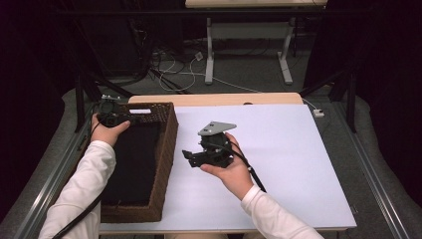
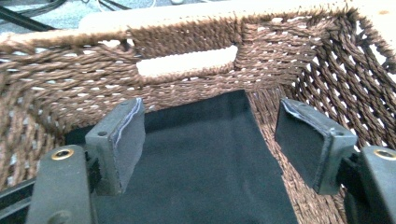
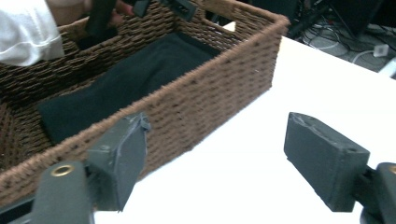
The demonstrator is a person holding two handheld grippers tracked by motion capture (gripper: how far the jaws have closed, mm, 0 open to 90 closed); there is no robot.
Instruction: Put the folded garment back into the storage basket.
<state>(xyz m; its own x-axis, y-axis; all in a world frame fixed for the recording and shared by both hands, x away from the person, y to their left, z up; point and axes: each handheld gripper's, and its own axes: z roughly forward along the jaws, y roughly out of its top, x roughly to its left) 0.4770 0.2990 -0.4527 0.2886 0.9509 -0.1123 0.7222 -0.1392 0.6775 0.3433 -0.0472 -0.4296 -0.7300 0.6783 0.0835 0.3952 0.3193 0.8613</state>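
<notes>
At left of white worktop [image 1: 298,149]: woven basket [image 1: 166,144], black cloth [image 1: 132,164] flat on its floor. Left gripper [image 1: 112,118] at far basket end, jaws spread, nothing pinched, cloth just below and between them. Right gripper [image 1: 191,157] over bare worktop beside basket wall, jaws spread and empty, well clear of cloth.

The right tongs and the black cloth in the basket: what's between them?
The basket's woven side wall separates the right tongs from the black cloth, seen in the right gripper view.
</notes>
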